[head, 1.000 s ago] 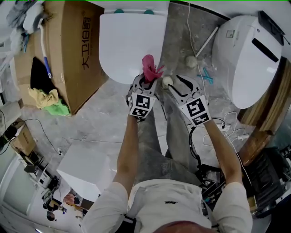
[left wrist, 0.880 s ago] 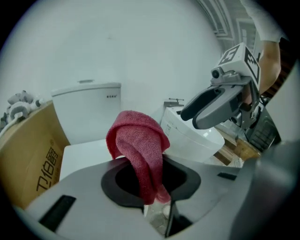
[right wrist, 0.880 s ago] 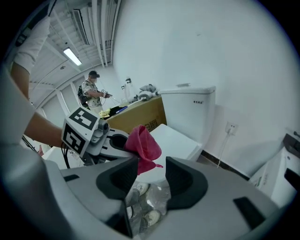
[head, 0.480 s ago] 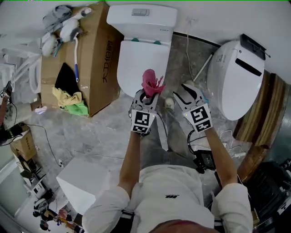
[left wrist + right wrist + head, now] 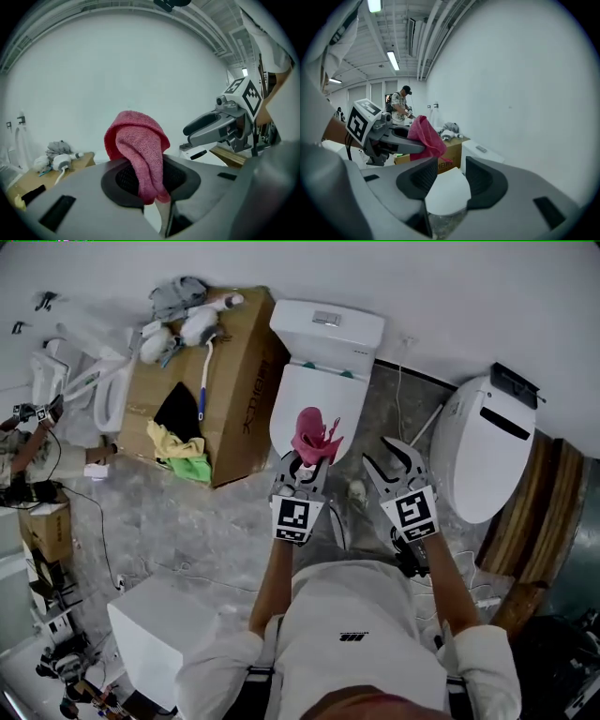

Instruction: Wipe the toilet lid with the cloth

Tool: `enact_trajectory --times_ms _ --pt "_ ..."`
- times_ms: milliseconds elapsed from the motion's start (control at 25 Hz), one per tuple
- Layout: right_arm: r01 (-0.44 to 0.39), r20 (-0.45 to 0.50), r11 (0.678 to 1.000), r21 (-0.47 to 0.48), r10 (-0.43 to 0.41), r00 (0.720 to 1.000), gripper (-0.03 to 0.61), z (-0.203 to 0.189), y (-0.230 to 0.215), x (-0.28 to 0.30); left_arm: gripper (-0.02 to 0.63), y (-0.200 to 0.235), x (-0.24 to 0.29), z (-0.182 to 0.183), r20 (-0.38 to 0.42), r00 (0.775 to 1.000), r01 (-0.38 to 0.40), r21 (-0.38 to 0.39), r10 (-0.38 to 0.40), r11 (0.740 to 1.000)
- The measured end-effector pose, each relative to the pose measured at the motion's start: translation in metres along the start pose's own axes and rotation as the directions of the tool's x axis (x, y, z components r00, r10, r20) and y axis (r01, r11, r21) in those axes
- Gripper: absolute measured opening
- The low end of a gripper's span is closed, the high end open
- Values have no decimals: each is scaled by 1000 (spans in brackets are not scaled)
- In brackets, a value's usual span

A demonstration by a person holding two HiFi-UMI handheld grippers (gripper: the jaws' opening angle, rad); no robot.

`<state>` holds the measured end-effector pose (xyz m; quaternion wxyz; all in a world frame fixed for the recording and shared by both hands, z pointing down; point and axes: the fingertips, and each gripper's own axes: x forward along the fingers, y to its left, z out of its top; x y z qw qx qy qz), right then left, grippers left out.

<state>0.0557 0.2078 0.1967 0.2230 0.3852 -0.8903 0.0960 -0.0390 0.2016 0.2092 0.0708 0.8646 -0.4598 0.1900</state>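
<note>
The white toilet lid (image 5: 314, 407) lies closed below the tank (image 5: 328, 329), up the middle of the head view. My left gripper (image 5: 306, 463) is shut on a pink cloth (image 5: 315, 437), which sticks up bunched from the jaws, held in the air over the lid's near edge. In the left gripper view the cloth (image 5: 138, 152) is pinched between the jaws of the left gripper (image 5: 151, 182). My right gripper (image 5: 395, 461) is open and holds nothing, beside the left one. Between the jaws of the right gripper (image 5: 450, 180) the lid (image 5: 446, 191) shows.
A cardboard box (image 5: 204, 381) with rags and a brush stands left of the toilet. A second white toilet (image 5: 487, 448) sits at the right, beside wooden planks (image 5: 525, 512). A white box (image 5: 159, 629) is at the lower left. Cables lie on the grey floor.
The view has pulled back and up, so the toilet looks smaller and farther off. Both grippers have stayed side by side, the left still holding the cloth.
</note>
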Motion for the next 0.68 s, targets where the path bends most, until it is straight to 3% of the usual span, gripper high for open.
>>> enact_trajectory --times_ms 280,680 --pt "-32 111 999 8 31 993 198 50 13 -24 109 -3 -31 38 38 998 -58 17 57 998" --pt "-48 148 998 30 43 988 198 65 13 -54 109 -29 -60 69 74 987 -139 -8 139 990"
